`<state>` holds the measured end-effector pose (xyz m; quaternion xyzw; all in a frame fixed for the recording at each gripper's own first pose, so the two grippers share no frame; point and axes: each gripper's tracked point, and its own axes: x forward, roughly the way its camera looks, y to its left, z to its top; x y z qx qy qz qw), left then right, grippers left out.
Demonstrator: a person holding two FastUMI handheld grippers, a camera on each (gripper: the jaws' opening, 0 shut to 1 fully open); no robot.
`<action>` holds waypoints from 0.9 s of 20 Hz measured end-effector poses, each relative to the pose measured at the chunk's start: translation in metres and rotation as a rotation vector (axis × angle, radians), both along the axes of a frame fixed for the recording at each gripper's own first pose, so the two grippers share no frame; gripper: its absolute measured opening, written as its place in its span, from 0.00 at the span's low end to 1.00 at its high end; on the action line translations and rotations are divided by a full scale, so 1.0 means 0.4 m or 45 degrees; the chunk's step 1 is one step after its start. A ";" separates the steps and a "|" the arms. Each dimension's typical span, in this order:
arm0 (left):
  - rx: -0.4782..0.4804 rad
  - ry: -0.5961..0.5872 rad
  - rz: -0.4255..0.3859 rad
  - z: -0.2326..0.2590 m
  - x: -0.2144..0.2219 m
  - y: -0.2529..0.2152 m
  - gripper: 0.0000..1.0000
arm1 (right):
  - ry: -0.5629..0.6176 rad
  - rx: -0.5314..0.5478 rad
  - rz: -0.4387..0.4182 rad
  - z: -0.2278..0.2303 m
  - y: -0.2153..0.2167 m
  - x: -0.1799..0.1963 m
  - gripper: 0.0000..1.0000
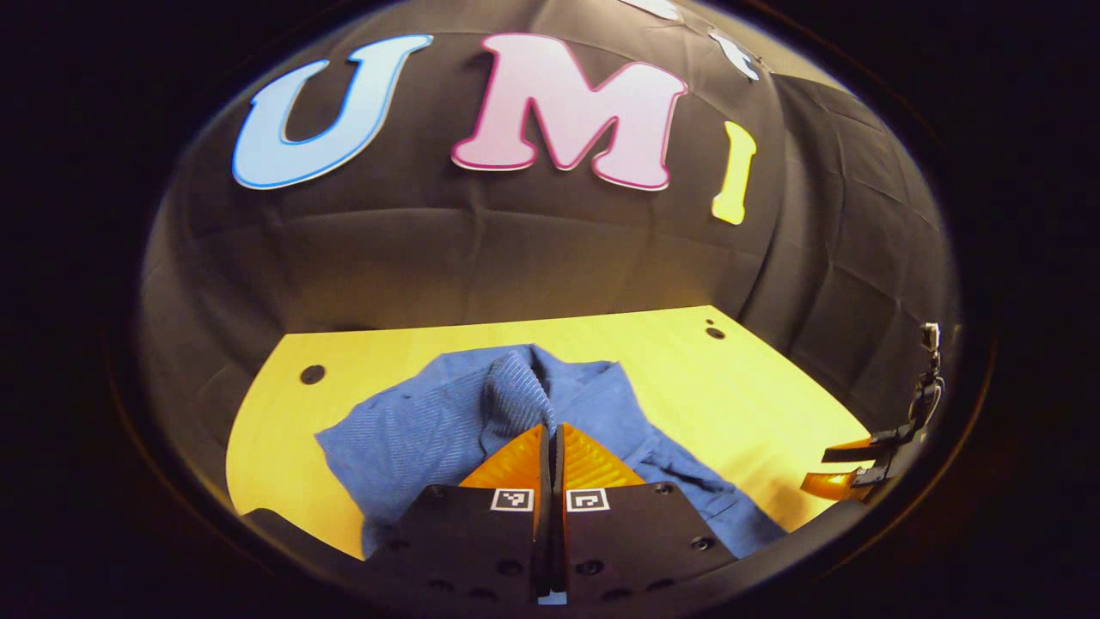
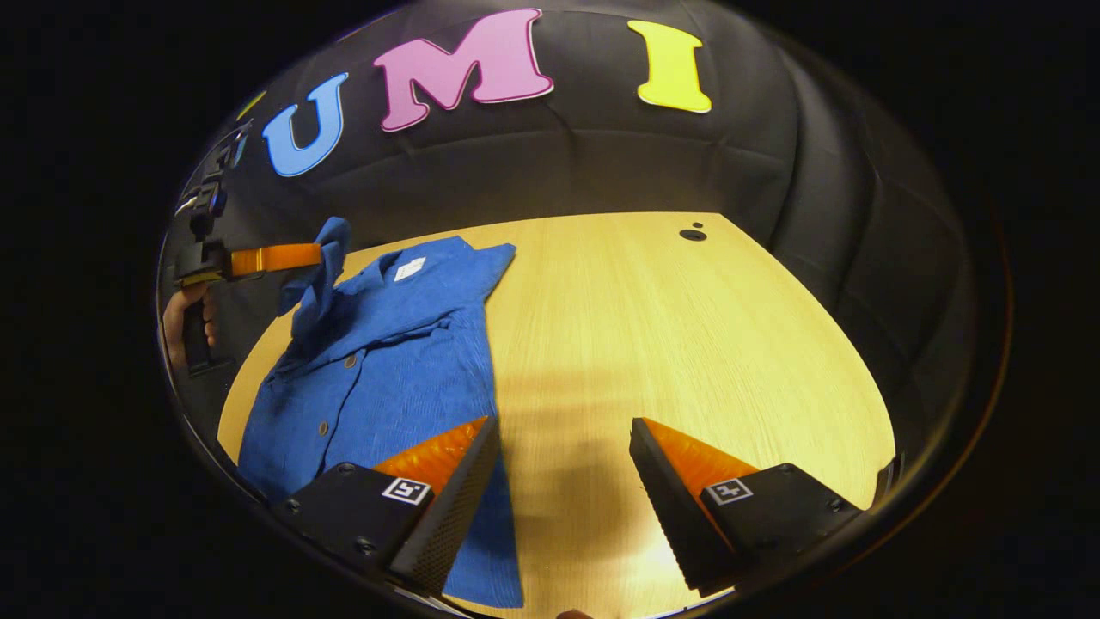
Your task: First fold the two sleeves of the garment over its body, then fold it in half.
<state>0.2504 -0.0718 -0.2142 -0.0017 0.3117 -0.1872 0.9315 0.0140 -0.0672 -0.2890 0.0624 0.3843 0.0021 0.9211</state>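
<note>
Garment: a blue button shirt (image 2: 378, 361) lies on the wooden worktop (image 2: 687, 344), with its collar toward the booth's wall and its hem toward the near edge of the worktop.
Sleeve: one sleeve (image 1: 516, 391) of the shirt is lifted up from the shirt's body and hangs as a raised fold of cloth.
Left claw: the left claw (image 1: 551, 447) has its two fingers pressed together with almost no gap, and the sleeve cloth is pinched between their tips; in the right gripper view this same claw (image 2: 314, 255) stands above the collar end of the shirt, and a hand (image 2: 185, 322) holds its grip.
Right claw: the right claw (image 2: 563, 451) is spread wide and holds nothing; it hovers over the worktop just beside the hem edge of the shirt, one finger (image 2: 447, 481) over the cloth and the other over bare wood.
</note>
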 end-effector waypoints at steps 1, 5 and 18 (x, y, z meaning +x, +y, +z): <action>-0.008 0.003 -0.023 -0.004 0.008 -0.034 0.00 | 0.002 0.001 -0.004 -0.001 -0.007 -0.008 0.99; -0.007 0.029 -0.087 -0.029 0.031 -0.149 0.00 | -0.002 -0.001 0.012 -0.001 -0.028 -0.018 0.99; -0.012 -0.091 0.000 0.071 -0.054 -0.093 0.82 | 0.008 0.047 0.124 -0.012 0.046 -0.011 0.99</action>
